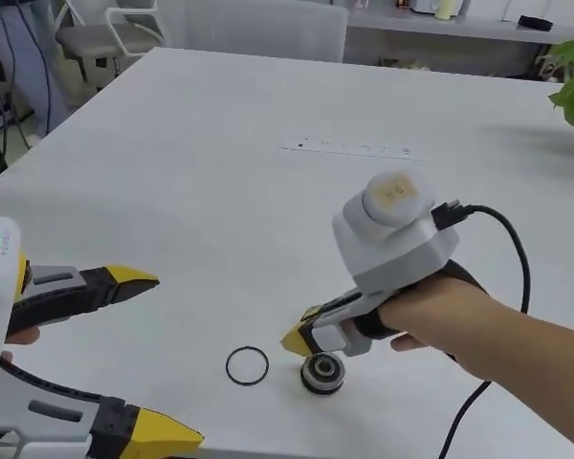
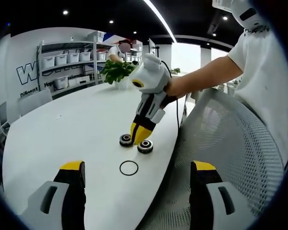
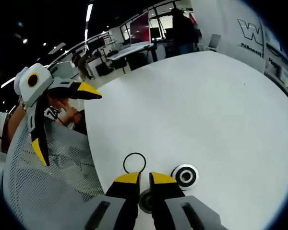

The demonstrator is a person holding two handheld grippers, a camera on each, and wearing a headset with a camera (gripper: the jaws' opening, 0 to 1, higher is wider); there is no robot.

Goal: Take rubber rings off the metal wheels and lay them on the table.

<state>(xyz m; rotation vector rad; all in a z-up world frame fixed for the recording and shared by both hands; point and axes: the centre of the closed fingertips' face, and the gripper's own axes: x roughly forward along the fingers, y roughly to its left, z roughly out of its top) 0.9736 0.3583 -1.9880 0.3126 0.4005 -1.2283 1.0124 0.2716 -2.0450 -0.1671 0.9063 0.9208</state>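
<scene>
On table (image 1: 268,143), rubber ring (image 1: 247,365), wheels (image 2: 145,146), wall "W" (image 2: 26,73)

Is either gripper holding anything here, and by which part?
Left gripper is open, holding nothing. Right gripper has jaws nearly closed, tips at a small round black-rimmed metal wheel; whether they grip it cannot be told.

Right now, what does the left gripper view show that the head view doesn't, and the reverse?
Left gripper view: two metal wheels flanking the tips of the right tongs, shelving with bins, and the person's white shirt. Head view: one metal wheel in sight beside those tips, a faint strip of printed marks on the table, and an office chair. Both: the loose rubber ring lying flat on the white table, the wide-open left tongs, and the right tongs tipped down at the wheels.
</scene>
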